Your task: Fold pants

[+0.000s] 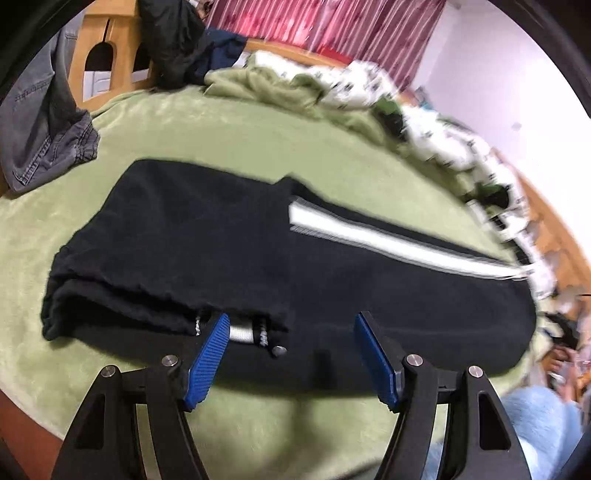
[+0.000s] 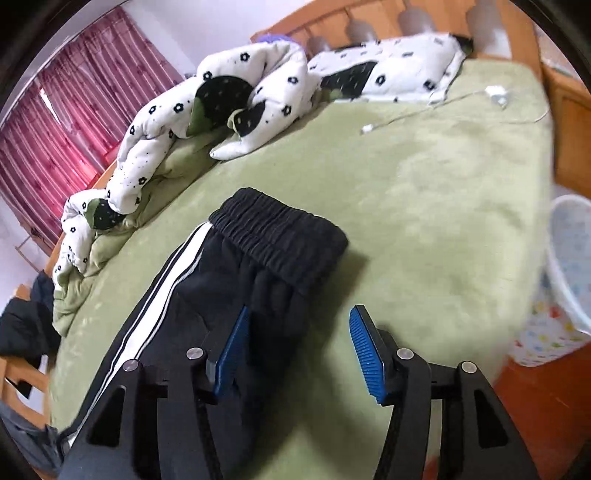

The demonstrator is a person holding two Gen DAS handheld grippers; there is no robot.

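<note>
Black pants [image 1: 229,251] with a white side stripe [image 1: 388,240] lie on a green blanket [image 1: 240,133], one end folded back over the rest. My left gripper [image 1: 290,325] is open and empty, just above the near edge of the pants by the folded cuff. In the right wrist view the pants [image 2: 229,288] show their elastic waistband [image 2: 280,229] at the far end. My right gripper [image 2: 299,321] is open and empty over the waist end; its left finger [image 2: 231,354] is over the cloth.
A white flowered quilt [image 2: 236,96] lies bunched along the far side of the bed. A white charger and cable [image 2: 491,94] lie near the wooden headboard [image 2: 369,18]. Grey jeans [image 1: 40,122] hang at the left. A white basket [image 2: 569,254] stands beside the bed.
</note>
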